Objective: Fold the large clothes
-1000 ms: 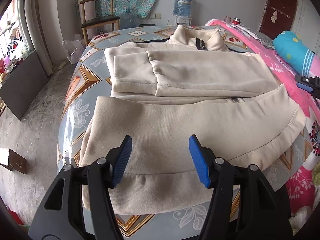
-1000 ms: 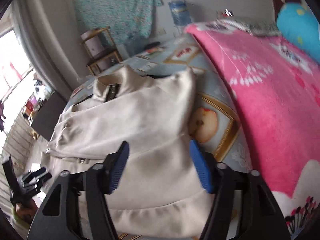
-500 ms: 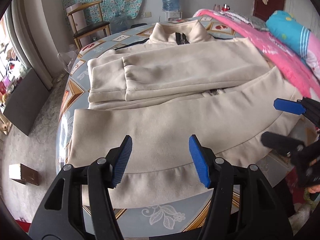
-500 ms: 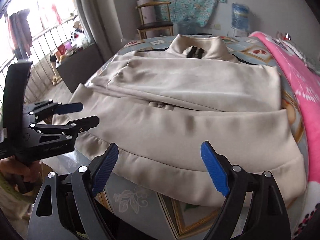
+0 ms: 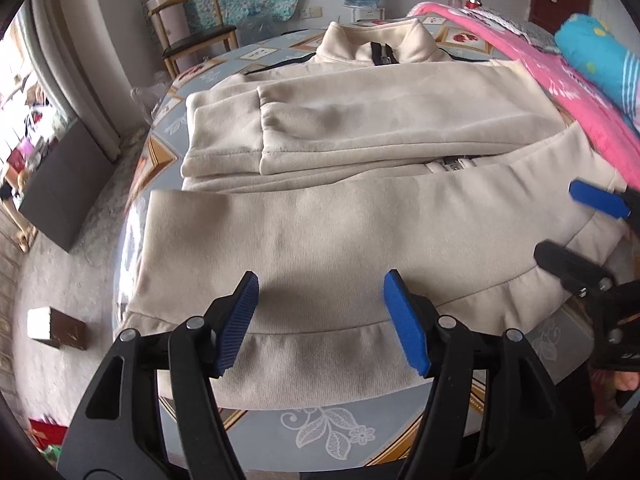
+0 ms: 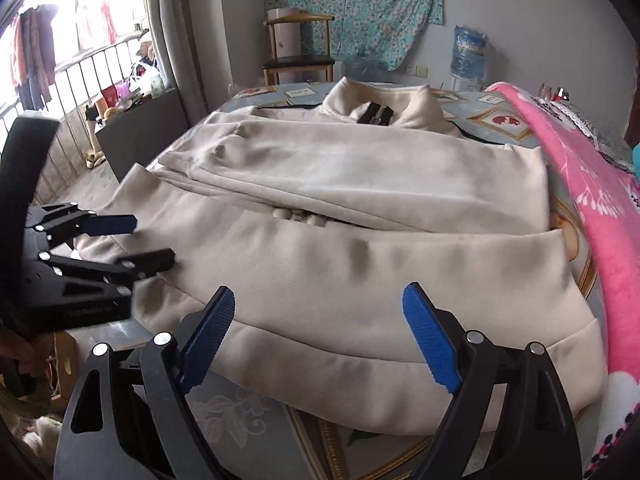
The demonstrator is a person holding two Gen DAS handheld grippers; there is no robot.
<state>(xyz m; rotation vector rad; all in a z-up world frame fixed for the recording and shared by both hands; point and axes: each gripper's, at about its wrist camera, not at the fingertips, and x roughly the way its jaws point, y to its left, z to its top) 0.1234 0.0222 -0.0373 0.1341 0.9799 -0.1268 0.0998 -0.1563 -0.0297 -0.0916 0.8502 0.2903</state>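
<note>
A cream zip-up jacket (image 5: 340, 236) (image 6: 360, 264) lies flat on a patterned bed cover (image 5: 332, 436), collar at the far end. Both sleeves are folded across its chest. My left gripper (image 5: 322, 310) hovers over the left part of the near hem; its jaws are opening, with the hem below them and the pads not pressing it. My right gripper (image 6: 320, 320) stands open over the right part of the same hem. Each gripper shows in the other's view, the right gripper (image 5: 580, 236) at the right edge and the left gripper (image 6: 132, 242) at the left edge.
A pink blanket (image 6: 592, 200) and a blue pillow (image 5: 600, 56) lie along the right side of the bed. A wooden chair (image 6: 298, 60) and a water bottle (image 6: 468, 56) stand by the far wall. A dark cabinet (image 5: 60, 196) and a small block (image 5: 56, 328) are on the floor at left.
My right gripper swung from the jacket's right side round to the near hem and opened wider. My left gripper shifted along the hem and its jaws spread a little.
</note>
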